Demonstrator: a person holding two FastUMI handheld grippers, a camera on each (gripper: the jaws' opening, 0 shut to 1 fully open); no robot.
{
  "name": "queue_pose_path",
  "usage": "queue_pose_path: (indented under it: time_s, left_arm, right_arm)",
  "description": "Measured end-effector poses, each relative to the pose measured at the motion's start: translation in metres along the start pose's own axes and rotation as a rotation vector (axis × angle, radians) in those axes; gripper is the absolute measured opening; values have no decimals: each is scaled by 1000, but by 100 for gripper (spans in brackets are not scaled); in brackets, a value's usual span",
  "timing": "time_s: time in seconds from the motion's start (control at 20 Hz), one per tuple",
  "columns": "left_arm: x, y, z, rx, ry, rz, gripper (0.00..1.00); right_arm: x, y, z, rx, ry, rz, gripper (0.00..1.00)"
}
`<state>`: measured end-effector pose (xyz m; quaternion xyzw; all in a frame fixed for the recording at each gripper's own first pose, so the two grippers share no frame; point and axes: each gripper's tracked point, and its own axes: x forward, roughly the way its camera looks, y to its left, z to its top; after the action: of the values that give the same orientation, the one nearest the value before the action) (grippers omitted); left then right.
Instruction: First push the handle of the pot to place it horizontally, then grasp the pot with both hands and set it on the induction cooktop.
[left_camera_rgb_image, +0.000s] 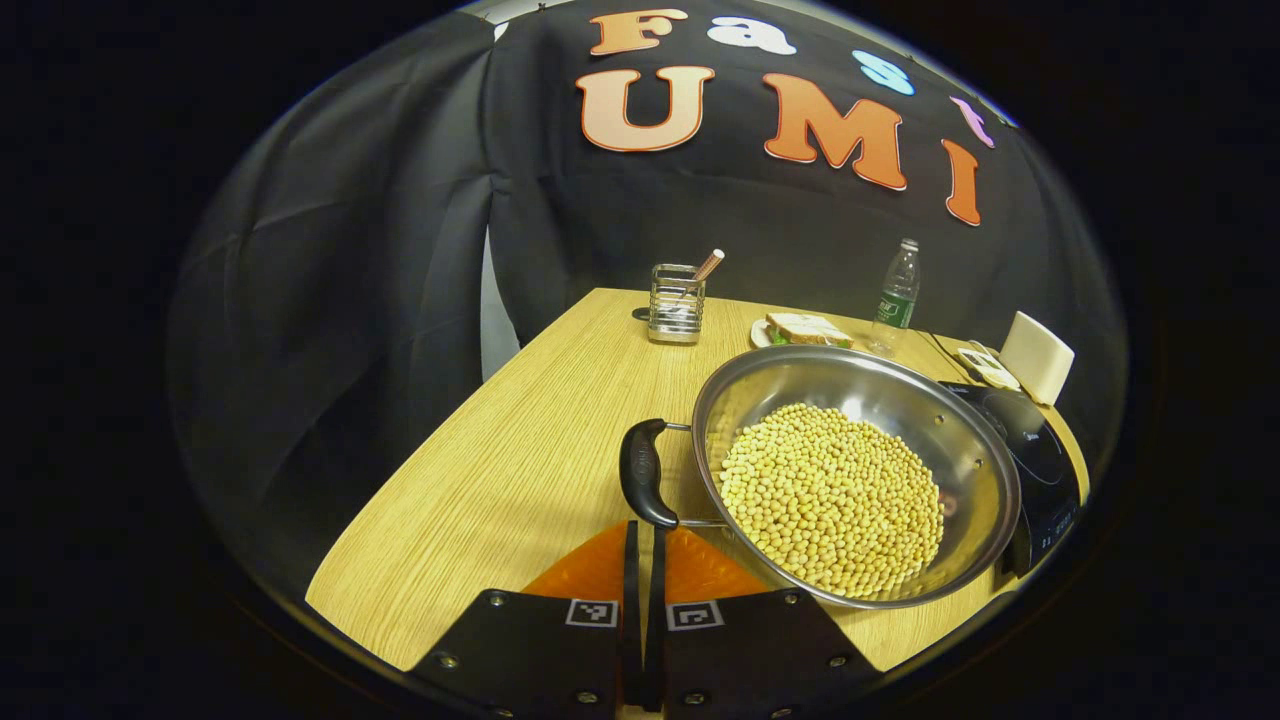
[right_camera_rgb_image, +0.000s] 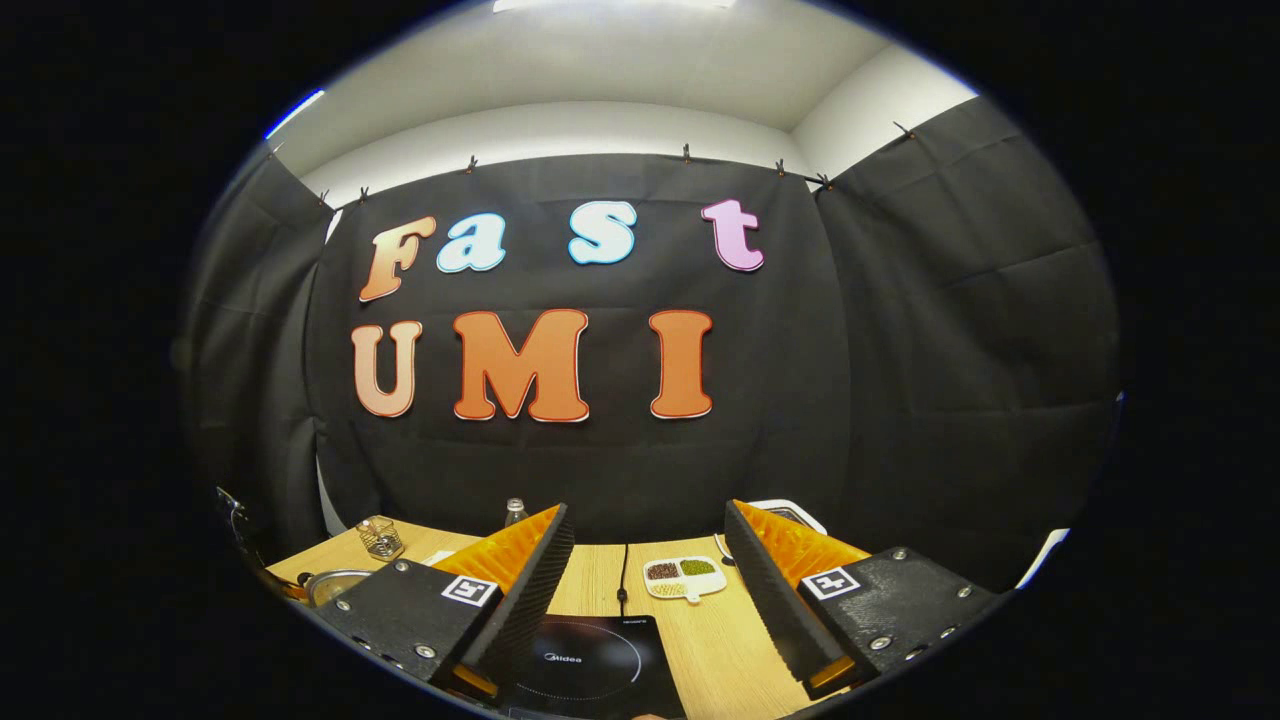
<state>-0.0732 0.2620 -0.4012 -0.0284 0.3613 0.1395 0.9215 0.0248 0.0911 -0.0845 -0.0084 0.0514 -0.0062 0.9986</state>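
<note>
One pot (left_camera_rgb_image: 855, 475); one handle (left_camera_rgb_image: 645, 472); left claw (left_camera_rgb_image: 645, 560) closed; right claw (right_camera_rgb_image: 648, 590) spread.

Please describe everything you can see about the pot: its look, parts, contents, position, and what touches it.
The pot is a wide, shallow bowl of shiny metal, like steel. It holds a heap of small round yellow beans. A black handle on thin wire arms sticks out from its near-left side. The pot stands on the wooden table, its far side against or over the black induction cooktop. The left tool, closed, points at the handle, tips just beneath it; contact cannot be judged.
</note>
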Motion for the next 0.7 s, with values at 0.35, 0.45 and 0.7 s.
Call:
queue_pose_path:
  time_s: [0.35, 0.45, 0.7]
  left_arm:
    - [6, 0, 9, 0, 2, -13, 2]
    - [9, -1, 12, 1, 5, -15, 2]
    - [-7, 0, 15, -9, -11, -12, 5]
  right_arm:
    - [-1, 10, -7, 10, 11, -5, 95]
    - [-1, 14, -11, 18, 17, -7, 95]
    - [0, 39, -29, 29, 48, 3, 95]
